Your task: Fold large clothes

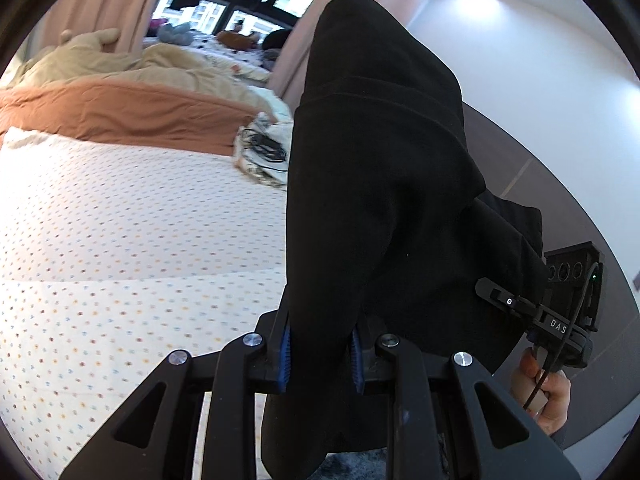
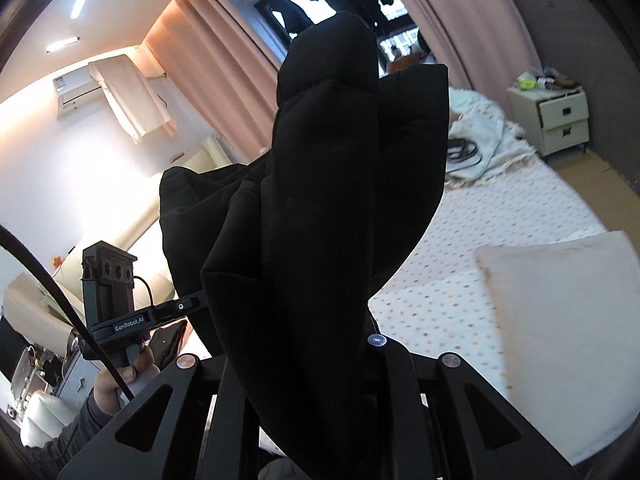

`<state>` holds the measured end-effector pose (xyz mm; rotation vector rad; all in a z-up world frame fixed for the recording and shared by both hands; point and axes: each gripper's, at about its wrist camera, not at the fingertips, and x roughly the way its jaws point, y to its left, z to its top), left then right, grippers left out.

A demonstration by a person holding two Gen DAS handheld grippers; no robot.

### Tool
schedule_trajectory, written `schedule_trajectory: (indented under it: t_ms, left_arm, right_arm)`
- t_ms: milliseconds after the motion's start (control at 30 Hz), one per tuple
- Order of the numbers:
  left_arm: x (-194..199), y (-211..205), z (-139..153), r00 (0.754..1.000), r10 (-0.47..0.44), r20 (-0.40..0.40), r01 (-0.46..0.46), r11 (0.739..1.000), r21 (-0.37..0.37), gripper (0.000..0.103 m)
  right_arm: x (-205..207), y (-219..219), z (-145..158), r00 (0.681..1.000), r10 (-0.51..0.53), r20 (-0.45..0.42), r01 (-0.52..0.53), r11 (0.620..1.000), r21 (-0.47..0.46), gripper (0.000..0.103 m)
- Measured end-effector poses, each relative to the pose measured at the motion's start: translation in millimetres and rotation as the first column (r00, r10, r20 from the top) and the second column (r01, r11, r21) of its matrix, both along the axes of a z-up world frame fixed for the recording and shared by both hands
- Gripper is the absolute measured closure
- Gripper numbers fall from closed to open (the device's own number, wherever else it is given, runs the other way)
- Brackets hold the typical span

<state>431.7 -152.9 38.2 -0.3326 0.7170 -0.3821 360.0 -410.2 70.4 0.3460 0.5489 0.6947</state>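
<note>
The left gripper (image 1: 320,354) is clamped on a black garment (image 1: 376,184), the cloth pinched between its blue pads (image 1: 285,354) and rising in a thick bunch in front of the lens. The right gripper (image 2: 304,356) grips the same garment (image 2: 320,200) too, cloth filling the space between its fingers (the pads themselves are hidden under the folds). The garment is held up in the air between the two tools, above the near edge of the bed (image 1: 120,240), which has a white dotted sheet.

In the left wrist view the right gripper shows at the near right, with a hand (image 1: 554,398) on its handle. In the right wrist view the left gripper's body sits at the near left, held by the other hand (image 2: 120,380).

On the bed, a brown blanket (image 1: 120,112) lies far left, a pale pillow (image 2: 560,320) near right, and a white cloth with dark cords (image 2: 480,148) farther off. A nightstand (image 2: 556,116) stands at the far right.
</note>
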Motion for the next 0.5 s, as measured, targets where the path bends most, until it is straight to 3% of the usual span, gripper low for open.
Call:
schedule_trajectory:
  t_ms: [500]
  left_arm:
    - [-39.9,-146.9,33.1,0.982,-0.184,0.037,0.184,0.983,-0.006,0.079]
  right_arm:
    - [-107.8,-110.2,2.4,0.988,-0.147,0.056,0.149,0.989,-0.02,0.091]
